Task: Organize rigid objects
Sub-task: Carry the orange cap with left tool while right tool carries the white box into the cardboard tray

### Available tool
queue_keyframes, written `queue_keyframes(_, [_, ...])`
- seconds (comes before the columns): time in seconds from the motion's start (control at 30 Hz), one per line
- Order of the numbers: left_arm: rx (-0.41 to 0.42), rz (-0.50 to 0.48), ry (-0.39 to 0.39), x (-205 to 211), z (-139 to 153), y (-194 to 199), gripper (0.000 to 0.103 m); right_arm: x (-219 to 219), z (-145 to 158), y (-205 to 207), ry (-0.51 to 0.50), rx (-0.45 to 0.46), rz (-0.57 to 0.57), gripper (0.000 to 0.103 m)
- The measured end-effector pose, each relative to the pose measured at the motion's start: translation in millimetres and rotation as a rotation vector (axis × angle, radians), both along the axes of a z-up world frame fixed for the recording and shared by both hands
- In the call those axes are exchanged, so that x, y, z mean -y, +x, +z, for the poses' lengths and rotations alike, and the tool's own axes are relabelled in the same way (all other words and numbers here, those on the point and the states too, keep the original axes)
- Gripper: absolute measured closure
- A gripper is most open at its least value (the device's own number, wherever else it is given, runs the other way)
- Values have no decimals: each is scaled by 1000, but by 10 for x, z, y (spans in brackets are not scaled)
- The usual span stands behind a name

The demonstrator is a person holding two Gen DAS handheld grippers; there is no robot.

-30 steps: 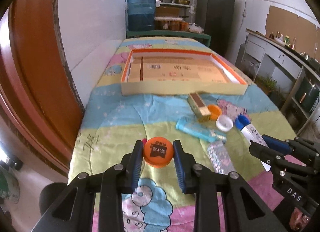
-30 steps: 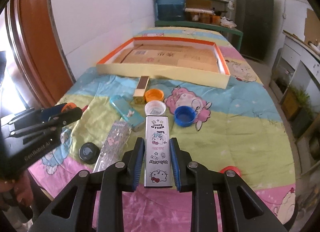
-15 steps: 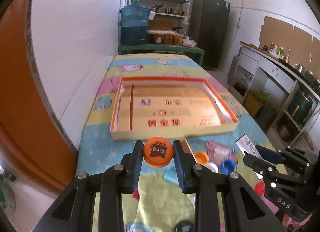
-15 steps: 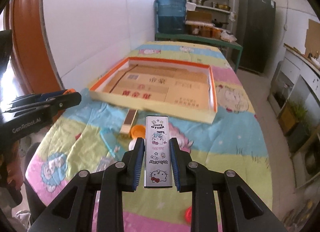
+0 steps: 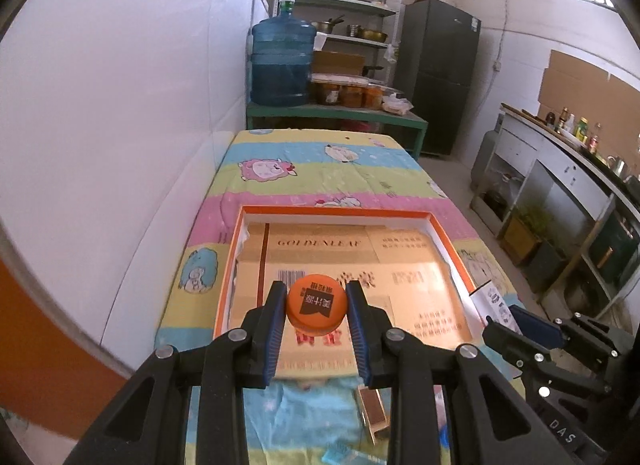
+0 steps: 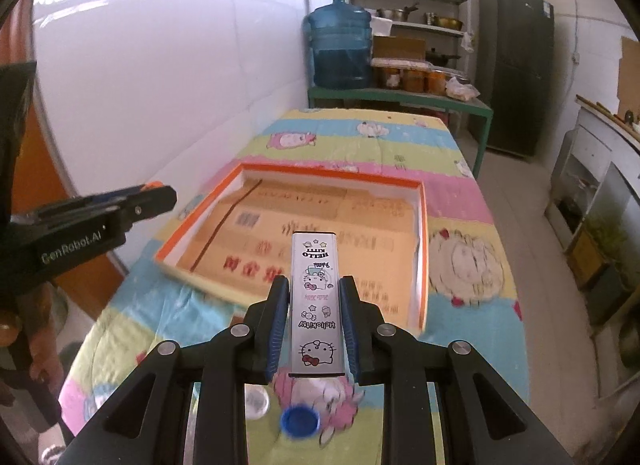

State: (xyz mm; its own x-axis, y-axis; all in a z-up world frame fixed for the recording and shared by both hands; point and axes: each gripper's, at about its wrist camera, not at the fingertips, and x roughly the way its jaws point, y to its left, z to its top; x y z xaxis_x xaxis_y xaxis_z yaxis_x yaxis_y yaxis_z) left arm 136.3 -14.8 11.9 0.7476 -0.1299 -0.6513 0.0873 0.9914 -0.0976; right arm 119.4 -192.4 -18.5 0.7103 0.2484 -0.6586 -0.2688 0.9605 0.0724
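Observation:
My left gripper (image 5: 317, 307) is shut on an orange bottle cap (image 5: 316, 304) with a dark label, held in the air over the near part of a shallow orange-rimmed cardboard box (image 5: 442, 235). My right gripper (image 6: 314, 311) is shut on a long silver Hello Kitty tin (image 6: 316, 301), held above the near edge of the same box (image 6: 422, 225). Each gripper shows in the other's view: the right gripper (image 5: 516, 327) at lower right with the tin's end, the left gripper (image 6: 160, 195) at left.
The box lies on a table under a cartoon-print cloth (image 5: 320, 169) against a white wall on the left. A small brown box (image 5: 372, 411), a blue cap (image 6: 300, 421) and a white cap (image 6: 256, 401) lie on the near cloth. A water jug (image 5: 282, 61) and shelves stand beyond.
Both grippers rose and moved forward from over the loose items to above the box, each keeping its hold. The loose items slid to the bottom of both views.

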Motion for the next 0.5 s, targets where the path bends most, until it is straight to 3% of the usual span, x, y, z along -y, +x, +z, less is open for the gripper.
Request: queue_keyframes(0.5, [-64, 51, 31, -30, -265, 882, 72, 18, -105, 931, 4, -53, 4, 77])
